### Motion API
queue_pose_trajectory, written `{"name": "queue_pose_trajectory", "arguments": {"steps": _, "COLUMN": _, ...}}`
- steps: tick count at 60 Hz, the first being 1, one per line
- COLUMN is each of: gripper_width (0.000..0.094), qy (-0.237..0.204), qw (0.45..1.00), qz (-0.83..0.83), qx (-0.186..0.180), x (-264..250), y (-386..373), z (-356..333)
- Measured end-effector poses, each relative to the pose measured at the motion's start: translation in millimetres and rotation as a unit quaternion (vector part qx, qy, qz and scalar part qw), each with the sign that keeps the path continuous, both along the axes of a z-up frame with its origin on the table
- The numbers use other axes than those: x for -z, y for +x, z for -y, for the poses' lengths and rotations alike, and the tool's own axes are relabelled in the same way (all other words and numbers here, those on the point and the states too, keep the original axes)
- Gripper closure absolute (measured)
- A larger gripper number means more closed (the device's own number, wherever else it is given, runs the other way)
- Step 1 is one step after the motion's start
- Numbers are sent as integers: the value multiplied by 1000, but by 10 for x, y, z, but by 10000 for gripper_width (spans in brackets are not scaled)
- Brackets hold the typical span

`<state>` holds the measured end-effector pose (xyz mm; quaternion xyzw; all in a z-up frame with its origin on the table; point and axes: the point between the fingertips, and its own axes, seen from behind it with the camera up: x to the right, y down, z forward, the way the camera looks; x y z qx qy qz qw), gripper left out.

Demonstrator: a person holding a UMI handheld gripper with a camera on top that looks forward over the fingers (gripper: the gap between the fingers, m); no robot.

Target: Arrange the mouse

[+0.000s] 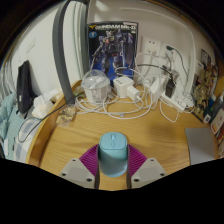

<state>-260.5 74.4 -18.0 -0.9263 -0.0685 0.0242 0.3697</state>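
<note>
Sweeping from my left, I see a dark upright device standing at the worktop's far left edge, and next to it a white power adapter lying on the wood. A grey vertical post rises behind that. Moving along, a clear round plastic container sits toward the back, with a white charger block just beside it and thin white cables looping across the wood around both. Behind them, propped upright against the wall, is a box with a robot figure printed on it. Now the centre: the mouse, teal-blue, rests on the wooden worktop right between my fingers, close in. The gripper is spread, its left finger and right finger sitting at either side of the mouse with the purple pads facing inward; I can't make out whether the pads actually touch its sides, so I call it released, the mouse carried by the worktop. Carrying on right, a white wall socket plate shows on the wall, more cabling trails below it, and a flat grey slab lies at the worktop's right edge.
</note>
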Motion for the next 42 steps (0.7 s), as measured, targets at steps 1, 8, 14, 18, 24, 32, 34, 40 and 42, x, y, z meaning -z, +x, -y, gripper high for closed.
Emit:
{"name": "queue_pose_trajectory", "arguments": {"steps": 1, "gripper_width": 572, "qy": -3, "qw": 1000, "qz": 0, "qx": -3, "x": -10, "y": -2, "z": 15}}
{"name": "queue_pose_trajectory", "arguments": {"steps": 8, "gripper_width": 573, "qy": 17, "qw": 1000, "qz": -11, "qx": -22, "x": -413, "y": 55, "z": 69}}
{"name": "queue_pose_trajectory", "arguments": {"steps": 14, "gripper_width": 574, "qy": 62, "qw": 998, "qz": -22, "qx": -22, "x": -1088, "y": 347, "z": 24}}
{"name": "queue_pose_trajectory", "arguments": {"steps": 18, "gripper_width": 573, "qy": 95, "qw": 995, "qz": -27, "qx": -19, "x": -1531, "y": 689, "z": 4}}
{"name": "queue_pose_trajectory", "arguments": {"steps": 24, "gripper_width": 573, "qy": 136, "qw": 991, "qz": -15, "qx": -6, "x": -2051, "y": 1378, "z": -18}}
{"name": "queue_pose_trajectory", "arguments": {"steps": 32, "gripper_width": 572, "qy": 160, "qw": 987, "qz": -6, "qx": 14, "x": -2247, "y": 2345, "z": -45}}
{"name": "queue_pose_trajectory", "arguments": {"steps": 34, "gripper_width": 572, "qy": 161, "qw": 987, "qz": -5, "qx": 21, "x": -2209, "y": 2580, "z": -62}}
{"name": "queue_pose_trajectory", "arguments": {"steps": 40, "gripper_width": 572, "qy": 145, "qw": 988, "qz": 3, "qx": 52, "x": -1929, "y": 3200, "z": -87}}
{"name": "queue_pose_trajectory", "arguments": {"steps": 42, "gripper_width": 573, "qy": 136, "qw": 989, "qz": 6, "qx": 64, "x": -1799, "y": 3384, "z": -83}}
